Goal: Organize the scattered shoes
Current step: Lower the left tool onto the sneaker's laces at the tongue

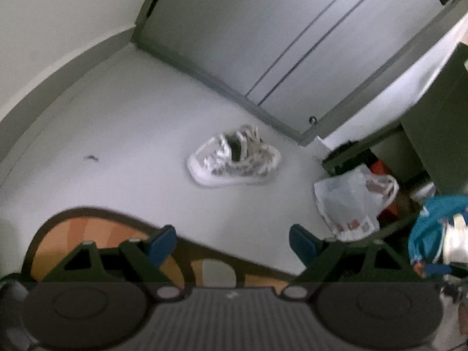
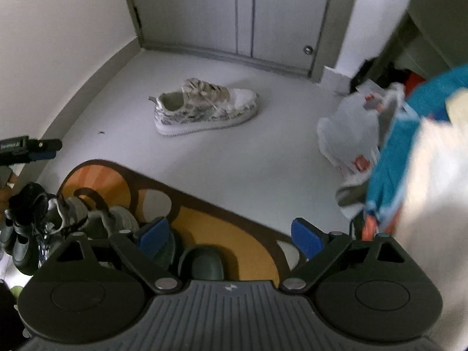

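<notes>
- White and patterned, one sneaker point(image 2: 206, 106) sits alone on the pale grey floor point(image 2: 222, 163), upright on its sole, laces loose, toe aimed at the right side of the right wrist view.
- It lies well apart from both claws, between the doormat and the closed door point(image 2: 234, 11) at the back.
- Left gripper point(image 1: 232, 241) hovers over the mat's edge with its blue pads point(image 1: 161, 244) spread wide, nothing between them.
- From the left wrist view the same sneaker point(image 1: 234, 158) shows blurred, up ahead of the open jaws.
- Right gripper point(image 2: 229, 235) is spread just as wide, also empty, hanging above the orange and brown mat point(image 2: 204, 222).
- Dark shoes point(image 2: 29, 222) and grey ones are bunched together at the mat's left end, some overlapping.
- One dark toe cap point(image 2: 201, 263) peeks out just under the right claw's body.
- Over on the right, a white plastic bag point(image 2: 348, 128) slumps on the floor near a dark low shelf point(image 1: 365, 149).
- Blue and cream fabric point(image 2: 409, 152) fills the right edge of the right wrist view, too blurred to make out.
</notes>
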{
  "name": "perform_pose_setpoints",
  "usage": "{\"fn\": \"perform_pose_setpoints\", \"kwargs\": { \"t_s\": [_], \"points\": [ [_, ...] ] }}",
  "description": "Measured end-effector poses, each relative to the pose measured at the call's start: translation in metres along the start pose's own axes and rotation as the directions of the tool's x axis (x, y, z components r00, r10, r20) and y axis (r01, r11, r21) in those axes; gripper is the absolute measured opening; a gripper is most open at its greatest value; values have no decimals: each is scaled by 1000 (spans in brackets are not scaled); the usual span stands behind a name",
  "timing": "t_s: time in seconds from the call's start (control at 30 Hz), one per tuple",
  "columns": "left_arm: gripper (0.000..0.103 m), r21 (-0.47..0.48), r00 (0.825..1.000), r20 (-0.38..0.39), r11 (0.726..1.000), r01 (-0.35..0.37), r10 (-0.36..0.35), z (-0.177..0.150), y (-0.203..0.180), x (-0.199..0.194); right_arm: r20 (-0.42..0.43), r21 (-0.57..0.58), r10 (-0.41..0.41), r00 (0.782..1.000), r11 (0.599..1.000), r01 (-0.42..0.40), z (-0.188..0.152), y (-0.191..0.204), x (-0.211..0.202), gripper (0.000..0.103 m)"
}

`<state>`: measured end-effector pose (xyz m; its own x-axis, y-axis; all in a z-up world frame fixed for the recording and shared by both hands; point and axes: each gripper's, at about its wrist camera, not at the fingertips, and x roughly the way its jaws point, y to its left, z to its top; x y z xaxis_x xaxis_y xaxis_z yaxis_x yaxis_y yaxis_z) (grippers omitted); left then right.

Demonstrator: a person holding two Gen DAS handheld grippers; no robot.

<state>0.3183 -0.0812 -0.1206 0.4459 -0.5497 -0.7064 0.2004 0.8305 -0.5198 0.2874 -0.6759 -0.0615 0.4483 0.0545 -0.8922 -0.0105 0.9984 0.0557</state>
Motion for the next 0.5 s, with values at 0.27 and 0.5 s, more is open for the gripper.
{"fn": "perform_pose_setpoints", "kwargs": {
  "t_s": [0.27,0.5],
  "points": [
    [66,-64,1000,30,998,6,-4,54,-25,45,71,-18,34,997,999,-33,24,-4,7,94],
    [66,-82,999,18,996,34,-32,83,-61,116,106,-56,7,994,998,-1,32,-4,3,94]
  ]
}}
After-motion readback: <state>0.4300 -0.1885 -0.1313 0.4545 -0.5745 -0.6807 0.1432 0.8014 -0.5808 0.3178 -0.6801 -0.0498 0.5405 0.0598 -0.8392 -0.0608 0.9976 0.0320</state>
